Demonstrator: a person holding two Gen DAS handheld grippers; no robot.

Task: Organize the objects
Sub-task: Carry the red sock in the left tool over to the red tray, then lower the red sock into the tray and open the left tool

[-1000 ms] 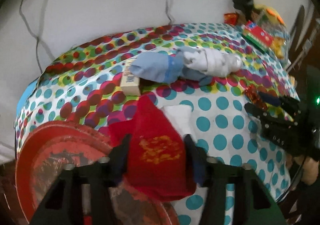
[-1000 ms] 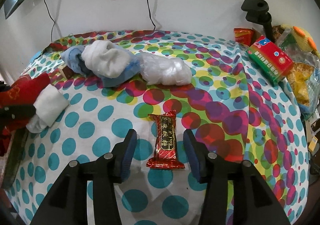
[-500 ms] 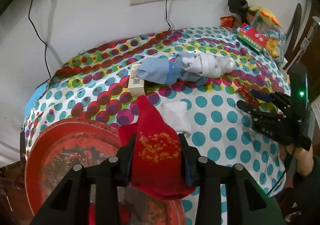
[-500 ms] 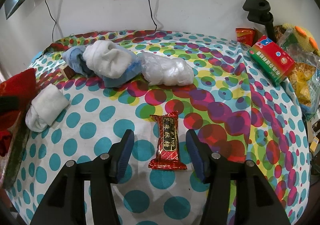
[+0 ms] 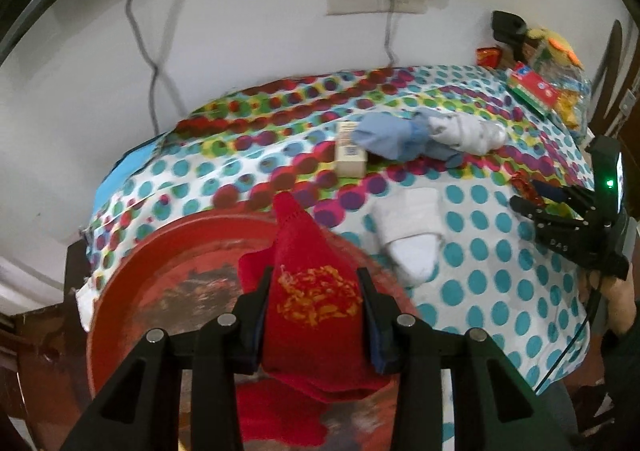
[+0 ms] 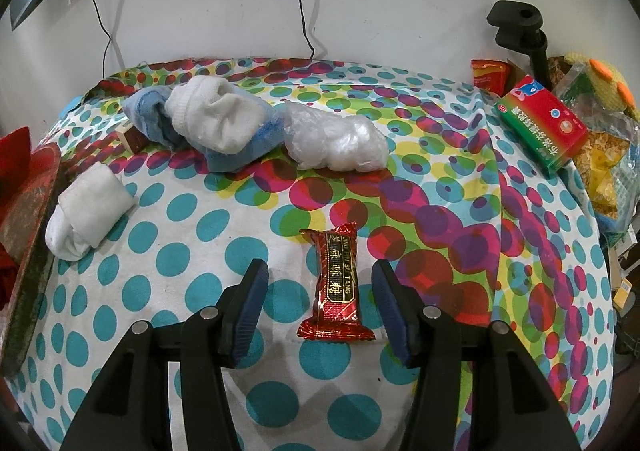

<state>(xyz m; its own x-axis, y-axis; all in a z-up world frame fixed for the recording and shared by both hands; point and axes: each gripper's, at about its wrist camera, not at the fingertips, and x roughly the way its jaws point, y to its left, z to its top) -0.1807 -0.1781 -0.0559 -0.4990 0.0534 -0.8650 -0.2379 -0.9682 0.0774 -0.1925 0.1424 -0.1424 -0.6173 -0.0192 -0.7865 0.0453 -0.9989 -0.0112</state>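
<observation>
The left claw (image 5: 314,293) was clamped on a red sock (image 5: 316,287) with yellow stitching, held over a round red tray (image 5: 132,291) at the near left edge of the polka-dot surface (image 6: 400,179). The right claw (image 6: 320,291) stood wide apart above the surface, a red candy wrapper (image 6: 335,283) lying between its pads untouched. A rolled white sock (image 6: 86,207) lay just beside the tray, with a blue-and-white sock bundle (image 6: 212,123) and a clear plastic bag (image 6: 336,139) farther back.

Sock (image 5: 316,315) over tray (image 5: 132,291)
</observation>
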